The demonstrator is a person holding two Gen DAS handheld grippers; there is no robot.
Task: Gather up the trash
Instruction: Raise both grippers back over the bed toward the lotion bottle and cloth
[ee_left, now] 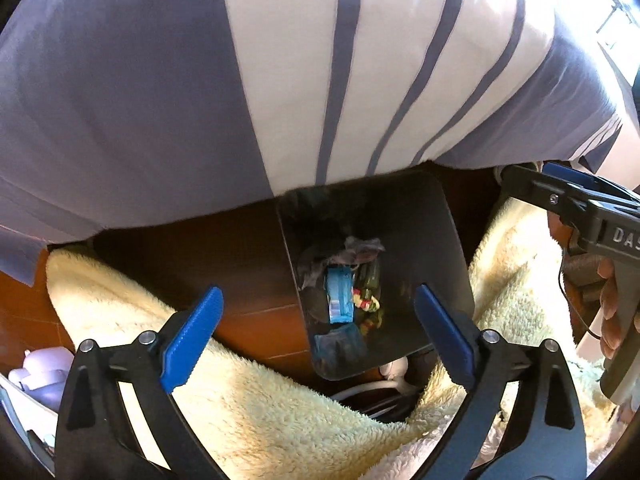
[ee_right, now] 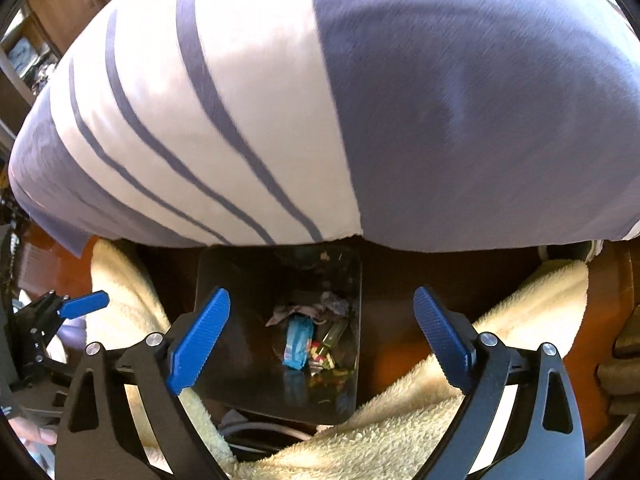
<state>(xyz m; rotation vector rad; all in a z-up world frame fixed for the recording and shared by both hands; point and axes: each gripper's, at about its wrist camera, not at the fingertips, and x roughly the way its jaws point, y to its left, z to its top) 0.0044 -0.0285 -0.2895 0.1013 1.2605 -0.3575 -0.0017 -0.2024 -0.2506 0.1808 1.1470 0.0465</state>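
On the wooden floor, between two folds of cream fleece, one dark bin (ee_left: 452, 240) is seen from above, and the trash (ee_left: 340, 296) lies at its bottom: one light-blue wrapper, one dark green bottle-like piece, one crumpled grey scrap and a cluster of small red, yellow and green bits can be counted; a second bluish shape lower down may be only a reflection on the bin's glossy wall. Both tools are held over the bin. The left tool (ee_left: 318, 340) is spread wide with nothing between its two blue pads, and the right tool (ee_right: 322, 340) likewise stands apart and empty.

The drop into the bin is judged to be done, or a fresh piece not yet fetched. Next, the tools would need to be drawn away and turned toward whatever trash is left elsewhere; none is shown outside the bin. One striped blue-and-white cloth (ee_right: 280, 100) hangs over the bin's far rim.
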